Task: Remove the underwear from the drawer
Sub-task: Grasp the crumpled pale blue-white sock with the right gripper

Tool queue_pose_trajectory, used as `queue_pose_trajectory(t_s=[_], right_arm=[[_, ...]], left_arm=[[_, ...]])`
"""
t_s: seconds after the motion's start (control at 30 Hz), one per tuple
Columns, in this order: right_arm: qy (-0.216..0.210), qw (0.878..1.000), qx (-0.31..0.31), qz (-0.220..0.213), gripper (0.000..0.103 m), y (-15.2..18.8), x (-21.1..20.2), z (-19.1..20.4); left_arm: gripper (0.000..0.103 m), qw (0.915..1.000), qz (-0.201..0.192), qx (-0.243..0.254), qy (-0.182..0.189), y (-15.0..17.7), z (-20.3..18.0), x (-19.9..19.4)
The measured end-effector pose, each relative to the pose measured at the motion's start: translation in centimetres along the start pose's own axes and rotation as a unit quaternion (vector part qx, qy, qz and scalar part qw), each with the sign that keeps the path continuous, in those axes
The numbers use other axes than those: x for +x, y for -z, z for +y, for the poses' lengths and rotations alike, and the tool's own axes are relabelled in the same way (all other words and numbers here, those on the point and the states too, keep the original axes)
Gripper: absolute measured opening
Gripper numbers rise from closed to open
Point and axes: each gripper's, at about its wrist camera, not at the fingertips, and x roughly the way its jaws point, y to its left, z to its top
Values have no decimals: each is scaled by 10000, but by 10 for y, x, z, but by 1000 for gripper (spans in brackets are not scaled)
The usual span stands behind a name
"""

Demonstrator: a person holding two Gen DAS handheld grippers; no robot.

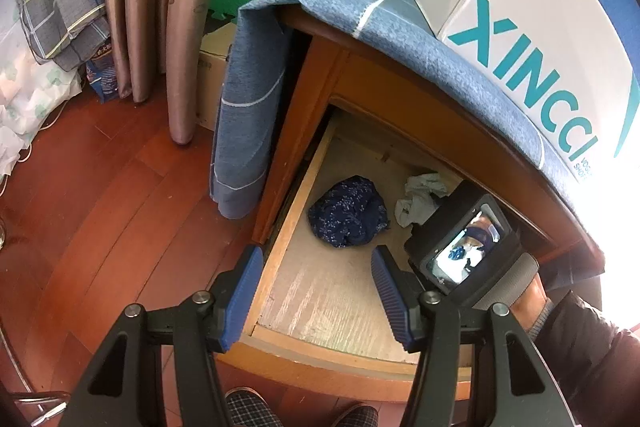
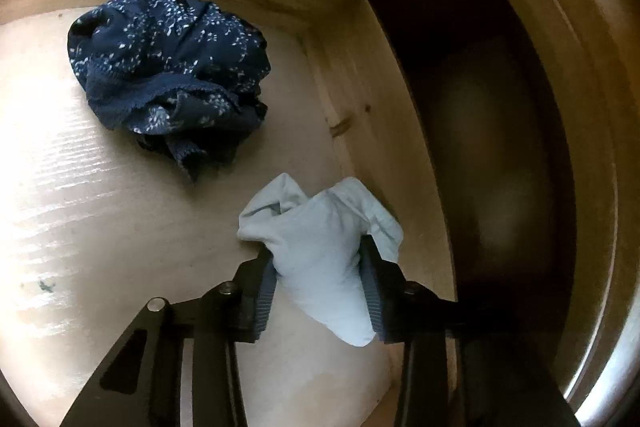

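The drawer (image 1: 280,227) stood pulled out of the wooden cabinet (image 1: 316,99), and everything that mattered lay on its pale floor. Toward the drawer's back wall sat a crumpled dark blue pair of underwear (image 2: 168,75), untouched. Nearer the drawer's right wall lay a smaller pale blue piece of underwear (image 2: 320,239), bunched into a soft lump. The right gripper (image 2: 318,275) was clamped on that lump, pads pressing in from both sides, with folds bulging above and a corner hanging below. The left gripper (image 1: 316,299) hovered over the drawer's front edge, its jaws apart and holding nothing.

To do the step well, the grip probably needed to hold firm while the cloth rose straight up, clear of the drawer's right wall and the cabinet's overhanging top, since a loose fold could slip free.
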Motion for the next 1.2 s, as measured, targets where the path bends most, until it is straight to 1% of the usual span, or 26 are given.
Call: queue_pose_trajectory(t_s=[0.1, 0.17, 0.23, 0.27, 0.37, 0.4, 0.47, 0.5, 0.6, 0.7, 0.83, 0.87, 0.93, 1.0, 1.03, 1.1, 1.2], right_arm=[[-272, 9994, 157, 169, 34, -1, -1, -5], [-526, 9979, 246, 283, 34, -1, -8, -9], [-875, 9949, 354, 365, 34, 2, -17, -13], [-1155, 9913, 467, 428, 34, 5, -21, -17], [-1795, 9794, 737, 566, 34, 11, -30, -26], [-1959, 9756, 804, 579, 33, 12, -33, -28], [-2072, 9728, 841, 601, 36, 14, -36, -28], [-2074, 9731, 807, 593, 37, 15, -35, -28], [-1866, 9782, 725, 558, 42, 14, -28, -28], [-1791, 9799, 721, 507, 47, 18, -26, -26], [-1680, 9817, 705, 558, 54, 21, -11, -23], [-1679, 9817, 758, 493, 57, 23, -8, -24], [-1794, 9781, 917, 517, 58, 27, 1, -29], [-1810, 9778, 937, 492, 57, 33, 9, -33], [-1828, 9775, 923, 514, 55, 33, 11, -31], [-1872, 9757, 978, 581, 48, 33, 14, -33], [-1856, 9750, 996, 712, 43, 39, 15, -31]], left_arm=[[58, 10000, -14, -6, 3, -1, 0, -1], [58, 10000, -18, -8, 4, 0, 0, -1], [58, 10000, -12, -26, 26, 0, 1, -1], [58, 10000, -18, -42, 31, 0, 1, -2], [58, 10000, -45, -55, 47, -1, 1, -3], [58, 10000, -44, -50, 48, 0, 1, -4], [58, 10000, -44, -23, 41, 0, 0, -4], [58, 10000, -51, -10, 38, 0, -1, -4], [58, 10000, -48, 15, 28, 0, -2, -4], [58, 10000, -34, -6, 25, 1, 0, -4], [58, 10000, -20, 11, 22, 0, -1, -2], [58, 10000, -27, 33, 21, 0, -2, -2], [58, 10000, -19, 60, 10, 0, -3, -2], [58, 10000, -6, 60, 15, 0, -4, -1], [58, 10000, -4, 62, 12, 0, -4, -1], [58, 10000, -2, 66, 15, 0, -4, -2], [58, 10000, 7, 73, -4, 0, -4, -1]])
